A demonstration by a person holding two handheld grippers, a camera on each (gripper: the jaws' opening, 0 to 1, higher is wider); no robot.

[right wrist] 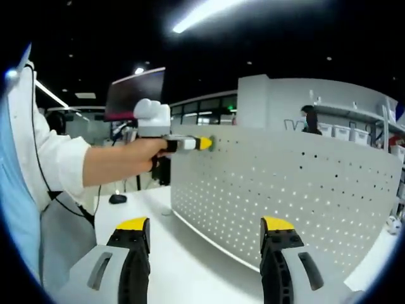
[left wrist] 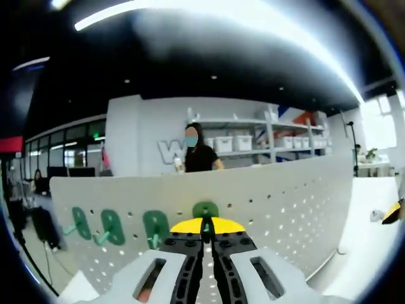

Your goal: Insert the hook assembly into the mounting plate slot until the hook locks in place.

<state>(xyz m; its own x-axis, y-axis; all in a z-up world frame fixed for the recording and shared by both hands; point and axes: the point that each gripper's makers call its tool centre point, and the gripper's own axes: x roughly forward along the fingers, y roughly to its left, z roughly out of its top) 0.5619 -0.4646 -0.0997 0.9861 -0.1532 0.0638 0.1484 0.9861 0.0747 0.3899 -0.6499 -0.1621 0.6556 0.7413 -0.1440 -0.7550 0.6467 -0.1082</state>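
Hook assembly, green, sits against the upper face of the white perforated mounting plate, directly ahead of the left gripper. Yellow-tipped jaws of that gripper stand close together on the hook's base, pinching it; hook and plate are touching at the gripper tips. Three more green hooks hang in a row on the plate, to the left in the left gripper view, near one another and apart from the held one.

Right gripper view: left gripper seen from the side, held in a person's hand, its yellow tip pressed to a green spot, the hook, at the plate's upper edge. Right gripper hangs low over the white table, jaws wide apart, nothing between them, well apart from the hook.

Behind the plate: a person in black and shelving with white bins.
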